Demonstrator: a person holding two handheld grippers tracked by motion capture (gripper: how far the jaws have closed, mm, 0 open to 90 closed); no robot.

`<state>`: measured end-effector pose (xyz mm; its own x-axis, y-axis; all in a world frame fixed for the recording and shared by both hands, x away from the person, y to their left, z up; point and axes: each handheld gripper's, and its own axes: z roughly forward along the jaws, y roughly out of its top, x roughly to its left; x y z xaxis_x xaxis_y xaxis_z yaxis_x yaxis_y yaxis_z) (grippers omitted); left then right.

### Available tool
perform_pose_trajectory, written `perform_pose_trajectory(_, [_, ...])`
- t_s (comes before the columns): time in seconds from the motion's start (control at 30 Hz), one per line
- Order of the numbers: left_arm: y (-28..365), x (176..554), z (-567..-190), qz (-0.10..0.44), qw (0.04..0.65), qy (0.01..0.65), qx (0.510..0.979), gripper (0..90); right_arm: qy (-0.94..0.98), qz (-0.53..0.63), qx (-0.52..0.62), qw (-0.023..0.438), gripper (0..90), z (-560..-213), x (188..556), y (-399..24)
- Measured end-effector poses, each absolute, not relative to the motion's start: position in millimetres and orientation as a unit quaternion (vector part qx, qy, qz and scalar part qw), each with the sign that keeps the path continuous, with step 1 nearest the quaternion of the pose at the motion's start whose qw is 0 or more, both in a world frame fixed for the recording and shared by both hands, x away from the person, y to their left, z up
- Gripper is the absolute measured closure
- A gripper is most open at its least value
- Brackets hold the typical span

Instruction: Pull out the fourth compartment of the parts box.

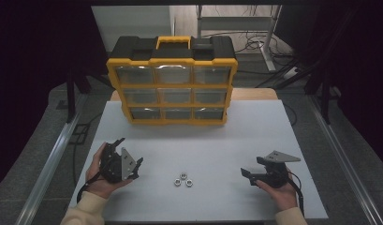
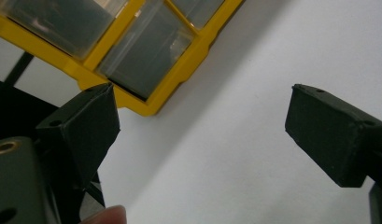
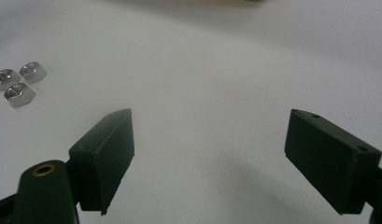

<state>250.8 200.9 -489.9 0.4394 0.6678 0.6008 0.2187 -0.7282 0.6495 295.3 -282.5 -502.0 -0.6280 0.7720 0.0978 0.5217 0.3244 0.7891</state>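
The high view looks down across the bench (image 1: 203,140) toward the yellow organizer (image 1: 173,82). The left gripper view faces its lower corner closely; the right gripper view skims bench nearer the nuts (image 3: 18,84).

The white table top (image 1: 236,140) looks smooth and matt. Three small hexagonal nuts (image 3: 18,81) are shiny bare metal. The yellow-and-black plastic drawer organiser (image 1: 172,61) at the far edge has clear glossy drawer fronts (image 2: 146,56). Both grippers' black jaws look matt and slightly grainy.
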Motion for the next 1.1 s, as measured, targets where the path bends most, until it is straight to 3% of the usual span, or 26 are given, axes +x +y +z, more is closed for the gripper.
perform_pose_trajectory(0.7, [191.1, 253.4, -492.0, 0.484, 0.232, 0.194, 0.821, 11.0, 0.799, 0.414, 0.406, 0.158, 16.7, -501.9, 295.4, -283.9])
perform_pose_trajectory(1.1, [190.6, 260.5, -484.5, 0.484, 0.23, 0.197, 0.821, 11.7, 0.798, 0.411, 0.41, 0.163, 16.6, -502.2, 295.5, -284.6])
